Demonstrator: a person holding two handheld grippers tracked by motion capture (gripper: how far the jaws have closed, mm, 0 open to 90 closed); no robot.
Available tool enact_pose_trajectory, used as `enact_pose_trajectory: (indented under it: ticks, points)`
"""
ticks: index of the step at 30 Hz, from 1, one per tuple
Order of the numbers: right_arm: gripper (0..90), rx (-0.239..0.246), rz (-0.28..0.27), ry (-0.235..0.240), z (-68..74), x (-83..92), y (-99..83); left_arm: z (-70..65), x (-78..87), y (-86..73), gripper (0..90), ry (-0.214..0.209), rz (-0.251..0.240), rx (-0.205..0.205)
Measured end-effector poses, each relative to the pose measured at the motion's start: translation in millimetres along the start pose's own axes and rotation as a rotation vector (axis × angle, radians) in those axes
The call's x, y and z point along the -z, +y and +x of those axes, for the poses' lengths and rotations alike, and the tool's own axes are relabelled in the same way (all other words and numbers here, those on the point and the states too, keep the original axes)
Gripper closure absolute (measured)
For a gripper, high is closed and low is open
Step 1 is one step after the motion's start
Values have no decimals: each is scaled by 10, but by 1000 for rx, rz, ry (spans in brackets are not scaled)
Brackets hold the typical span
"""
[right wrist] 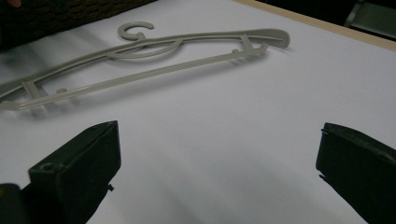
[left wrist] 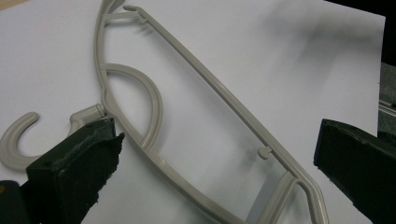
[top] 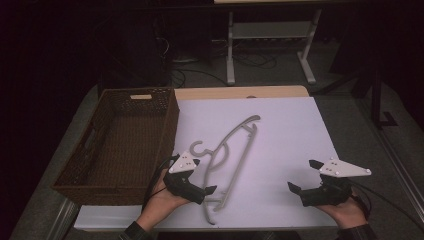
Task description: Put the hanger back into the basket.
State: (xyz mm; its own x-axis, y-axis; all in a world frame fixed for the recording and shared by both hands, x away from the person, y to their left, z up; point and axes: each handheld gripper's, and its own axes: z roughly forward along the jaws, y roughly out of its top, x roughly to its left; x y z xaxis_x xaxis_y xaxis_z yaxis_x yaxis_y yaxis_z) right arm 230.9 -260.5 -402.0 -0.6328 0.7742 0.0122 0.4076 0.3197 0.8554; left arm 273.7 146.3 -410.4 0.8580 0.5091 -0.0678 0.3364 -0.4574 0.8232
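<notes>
A grey plastic hanger [top: 241,156] lies flat on the white sheet [top: 285,145], its hook toward the basket. My left gripper [top: 202,176] hovers open over the hanger's near end. In the left gripper view the hanger [left wrist: 212,87] runs between the wide-apart jaws of that gripper [left wrist: 219,140], and the left jaw sits just beside the hook's neck. My right gripper [top: 304,176] is open over bare sheet at the front right, nothing between its jaws. The right gripper view shows the hanger [right wrist: 140,76] well ahead of this gripper [right wrist: 219,135] and to its left.
A brown wicker basket [top: 170,131] stands at the left, touching the sheet's edge; its interior looks empty. The wooden table edge [top: 240,92] runs behind the sheet. A white table frame [top: 231,50] and cables stand on the floor beyond.
</notes>
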Motion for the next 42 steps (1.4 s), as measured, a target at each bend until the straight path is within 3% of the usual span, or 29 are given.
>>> enact_pose_trajectory:
  ticks: [12,23,31,37,42]
  points:
    - [0,2,5,3,8,-16,3,-7,-2,-5,0,11,3,4]
    - [0,2,13,18,20,-52,7,17,-103,63,2,43,28,8]
    - [0,2,24,34,4,-88,-19,107,-275,132,85,66,68,6]
    - [0,15,22,41,30,-96,-2,224,-374,155,180,111,92,51]
    - [0,17,23,39,52,-92,3,320,-443,181,314,158,100,78]
